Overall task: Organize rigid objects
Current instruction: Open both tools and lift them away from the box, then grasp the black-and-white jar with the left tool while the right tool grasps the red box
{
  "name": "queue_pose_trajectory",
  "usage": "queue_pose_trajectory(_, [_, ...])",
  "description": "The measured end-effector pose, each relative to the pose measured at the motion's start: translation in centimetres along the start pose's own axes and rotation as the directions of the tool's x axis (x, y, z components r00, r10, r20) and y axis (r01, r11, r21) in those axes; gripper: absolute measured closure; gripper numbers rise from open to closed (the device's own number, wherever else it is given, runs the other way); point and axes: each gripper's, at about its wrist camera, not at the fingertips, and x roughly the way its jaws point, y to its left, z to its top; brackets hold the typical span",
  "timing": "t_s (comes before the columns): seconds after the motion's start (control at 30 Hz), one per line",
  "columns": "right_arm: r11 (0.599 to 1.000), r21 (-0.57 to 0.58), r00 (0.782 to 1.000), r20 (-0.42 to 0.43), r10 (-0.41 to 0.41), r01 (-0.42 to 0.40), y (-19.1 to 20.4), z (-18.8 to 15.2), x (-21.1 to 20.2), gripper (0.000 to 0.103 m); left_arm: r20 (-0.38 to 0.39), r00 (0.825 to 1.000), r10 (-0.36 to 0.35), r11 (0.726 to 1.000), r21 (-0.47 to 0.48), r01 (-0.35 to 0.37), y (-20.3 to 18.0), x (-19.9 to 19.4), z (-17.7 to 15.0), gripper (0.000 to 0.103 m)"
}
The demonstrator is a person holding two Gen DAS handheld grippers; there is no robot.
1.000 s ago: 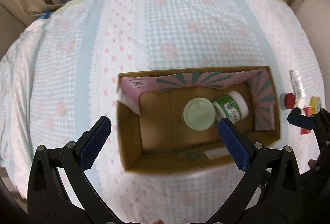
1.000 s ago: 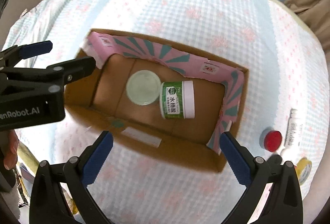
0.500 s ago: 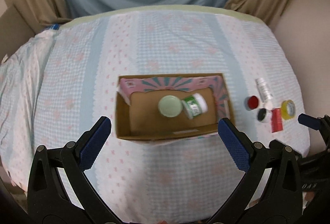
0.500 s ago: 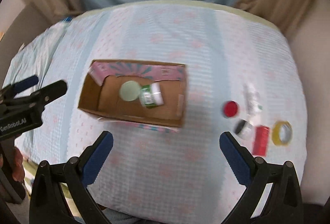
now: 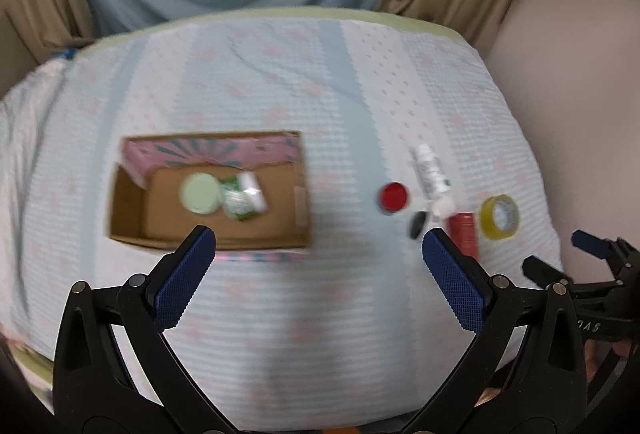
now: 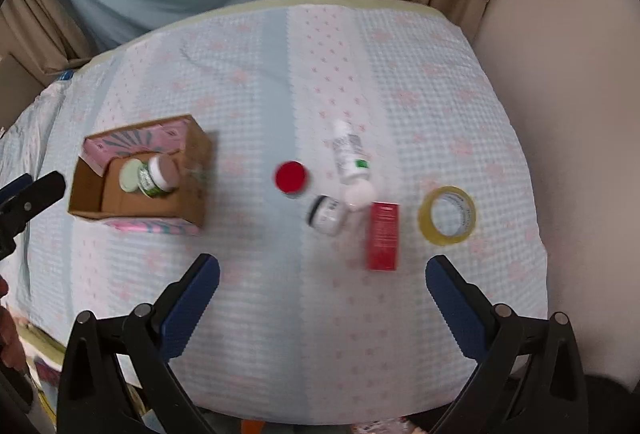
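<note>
Both grippers hang above the near edge of the counter (image 6: 280, 334) with nothing in them: the right gripper (image 6: 322, 288) has its jaws spread wide, and the left gripper (image 5: 318, 260) is just as wide open. The box (image 6: 132, 178) sits to the left, already holding a pale green lid (image 6: 130, 175) and a green-labelled jar (image 6: 158, 174) lying against it. What is left lies in a loose cluster to the right: a red cap (image 6: 291, 176), a white bottle (image 6: 350, 158) on its side, a small dark-lidded jar (image 6: 327, 215) tipped over, a red carton (image 6: 383, 236) lying flat, and a tape roll (image 6: 447, 215) off by itself. All look light and hard, so I'd say none will crush under a firm squeeze, though the smooth plastic bottle and jar could roll or slip on the soft quilted cloth. The carton seems the easiest, taken across its narrow sides; it touches or nearly touches the bottle's cap, I can't tell which. The bottle wants gripping across its middle, the tape across its rim or through the hole. The red cap is low and flat, likely the fiddliest.
</note>
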Motion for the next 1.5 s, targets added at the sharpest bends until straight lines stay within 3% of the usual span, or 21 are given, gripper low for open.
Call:
queue_pose_trajectory(0.17, [0.998,-0.048,0.998,-0.063,0.029,-0.032,-4.3,0.0,4.0,0.000,-0.059,0.998,-0.025,1.000,-0.010,0.025,-5.8,5.3,-1.1,0.000])
queue_pose_trajectory(0.4, [0.996,-0.061,0.988,-0.149,0.050,-0.059,-7.0,-0.8,10.9,0.000,-0.159,0.987,-0.032,0.994,0.098,0.048,-12.2,13.7,-1.9,0.000])
queue_pose_trajectory(0.7, [0.998,0.014,0.985,-0.157,0.070,-0.069,-9.5,-2.2,19.1,0.002,-0.289,0.957,-0.025,0.974,0.207,0.088,-16.7,24.9,-3.0,0.001])
queue_pose_trajectory(1.03, [0.995,0.059,0.980,-0.177,0.091,-0.082,-9.9,-3.0,23.6,0.023,-0.391,0.920,0.003,0.974,0.208,0.085,-17.9,31.6,-4.8,0.014])
queue_pose_trajectory(1.17, [0.993,0.075,0.976,-0.192,0.103,-0.090,-9.8,-2.7,24.8,0.035,-0.410,0.912,0.008,0.977,0.198,0.081,-18.1,33.0,-5.0,0.041])
queue_pose_trajectory(1.2, [0.993,0.074,0.976,-0.194,0.103,-0.091,-9.8,-2.7,25.0,0.044,-0.417,0.909,0.010,0.976,0.200,0.081,-18.1,33.4,-5.0,0.051])
queue_pose_trajectory(1.23, [0.993,0.072,0.974,-0.198,0.105,-0.093,-9.8,-2.6,25.1,0.053,-0.427,0.904,0.000,0.976,0.196,0.092,-18.2,33.7,-5.1,0.054])
queue_pose_trajectory(1.3, [0.995,0.067,0.974,-0.210,0.084,-0.072,-9.8,-2.6,25.3,0.060,-0.426,0.905,-0.006,0.977,0.190,0.096,-18.4,34.1,-5.3,0.054])
queue_pose_trajectory(1.5, [0.993,0.087,0.970,-0.223,0.094,-0.076,-10.2,-2.3,25.2,0.062,-0.410,0.912,-0.001,0.978,0.191,0.087,-18.6,34.0,-5.5,0.055])
